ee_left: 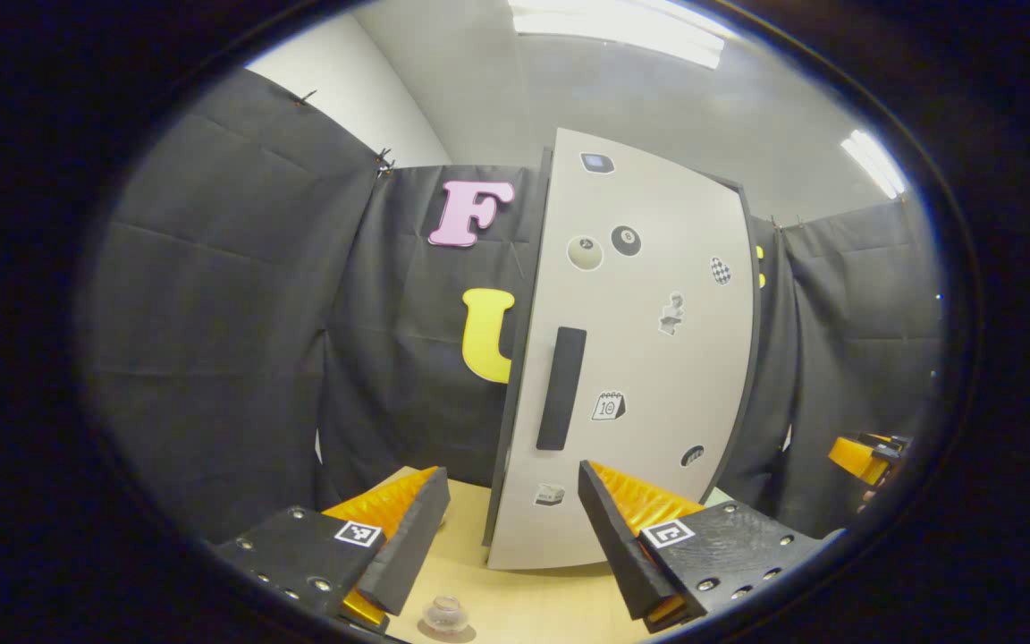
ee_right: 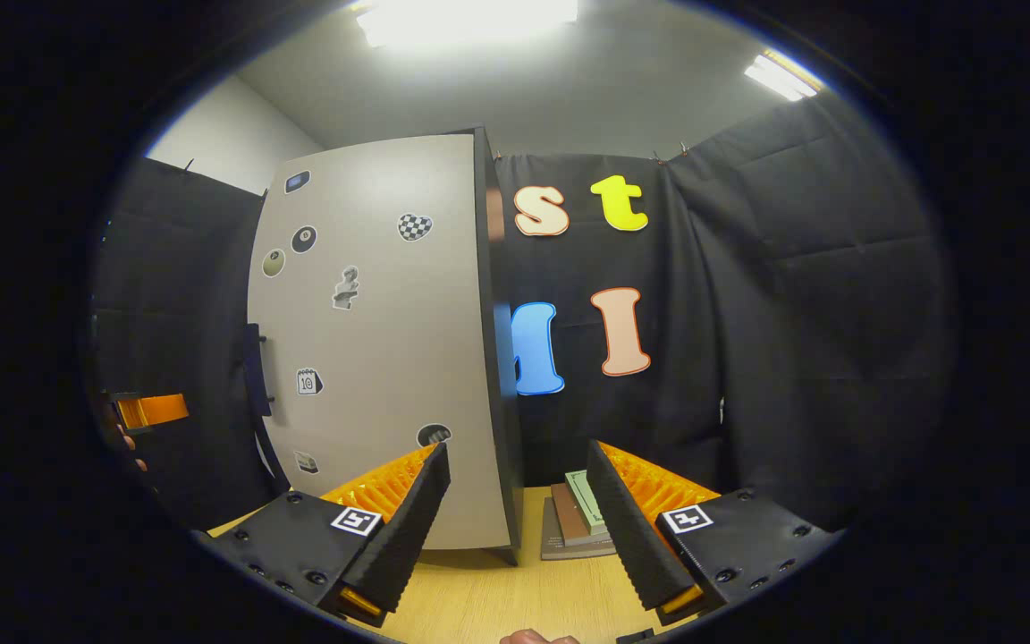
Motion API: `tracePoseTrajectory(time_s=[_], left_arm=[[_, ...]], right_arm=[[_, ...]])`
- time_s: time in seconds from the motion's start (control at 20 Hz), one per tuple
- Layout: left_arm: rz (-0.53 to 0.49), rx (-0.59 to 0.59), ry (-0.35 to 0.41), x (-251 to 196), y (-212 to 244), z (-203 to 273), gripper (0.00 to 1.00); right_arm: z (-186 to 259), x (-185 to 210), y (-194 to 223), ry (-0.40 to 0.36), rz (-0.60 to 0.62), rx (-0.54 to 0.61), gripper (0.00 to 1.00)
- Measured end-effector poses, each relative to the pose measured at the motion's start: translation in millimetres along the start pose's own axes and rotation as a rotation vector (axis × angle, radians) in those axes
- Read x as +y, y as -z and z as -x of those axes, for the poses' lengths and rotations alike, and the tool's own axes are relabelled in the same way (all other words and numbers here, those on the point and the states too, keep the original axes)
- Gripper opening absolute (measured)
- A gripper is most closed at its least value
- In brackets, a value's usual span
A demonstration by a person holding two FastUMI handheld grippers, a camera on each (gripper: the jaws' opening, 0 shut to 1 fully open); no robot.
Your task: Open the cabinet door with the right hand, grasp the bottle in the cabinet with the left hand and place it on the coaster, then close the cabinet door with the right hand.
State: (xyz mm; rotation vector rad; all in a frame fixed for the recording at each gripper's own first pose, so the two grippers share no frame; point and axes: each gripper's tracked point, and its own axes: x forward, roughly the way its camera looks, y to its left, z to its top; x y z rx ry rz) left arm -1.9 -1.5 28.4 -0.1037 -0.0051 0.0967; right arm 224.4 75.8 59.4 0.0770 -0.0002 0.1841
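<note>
Cabinet door (ee_left: 649, 358), closed and dotted with stickers, stands upright on the far side of the wooden table (ee_left: 524, 608), its dark vertical handle (ee_left: 561, 387) near the left edge in the left gripper view. Left gripper (ee_left: 513, 519) hovers before it, fingers spread wide and holding nothing; a small glass object (ee_left: 444, 614) lies on the table just below. Right gripper (ee_right: 518, 514) likewise gapes wide and empty, facing the door's right edge, with stacked books (ee_right: 578, 523) to the cabinet's right.

Shut cabinet door (ee_left: 631, 358) ahead; bare table (ee_left: 524, 608) before it.
</note>
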Motion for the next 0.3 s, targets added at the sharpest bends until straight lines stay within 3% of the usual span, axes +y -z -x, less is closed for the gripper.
tracePoseTrajectory(time_s=[0.25, 0.3], left_arm=[[-0.008, -0.009, 0.009, 6.6, -6.3, 2.6, 0.87], [-0.024, -0.009, 0.011, 8.6, -7.5, 3.0, 0.89]], right_arm=[[2.0, -2.8, 8.2, 0.051, -0.016, 0.016, 0.98], [2.6, -1.2, 9.1, 0.063, -0.017, 0.021, 0.92]])
